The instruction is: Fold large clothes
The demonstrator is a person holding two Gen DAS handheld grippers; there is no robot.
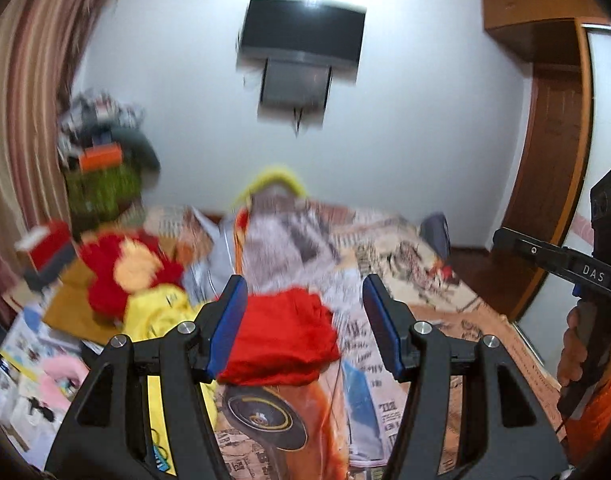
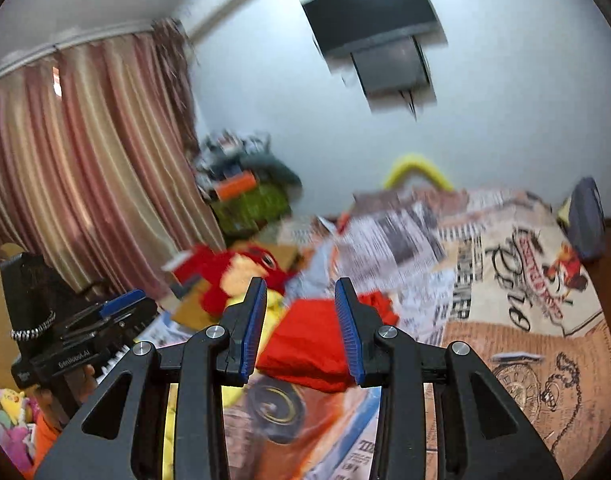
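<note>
Left gripper: lower centre of the left wrist view, jaws spread wide with blue pads; nothing is held between them. It also shows at the left edge of the right wrist view, a hand around its handle.
Right gripper: lower centre of the right wrist view, jaws parted about halfway, empty. In the left wrist view it appears at the right edge, gripped by a hand.
Red garment: a bunched, partly folded heap on the bed, seen through the gap of the left jaws in the centre of the frame; in the right wrist view it lies likewise beyond the open fingers. Neither gripper touches it.
Bed cover: newspaper and cartoon print, filling the centre and lower right of both views.
Yellow garment: just left of the red garment, partly behind the left finger.
Plush toy: red with a pale face, left of centre, beyond the yellow garment.
Television: dark screen on the white wall, upper centre; blurred.
Curtain: striped pink and cream, left half of the right wrist view.
Wardrobe: brown wood, upper right of the left wrist view.
Image quality: both views are motion-blurred, so fine folds cannot be told.
</note>
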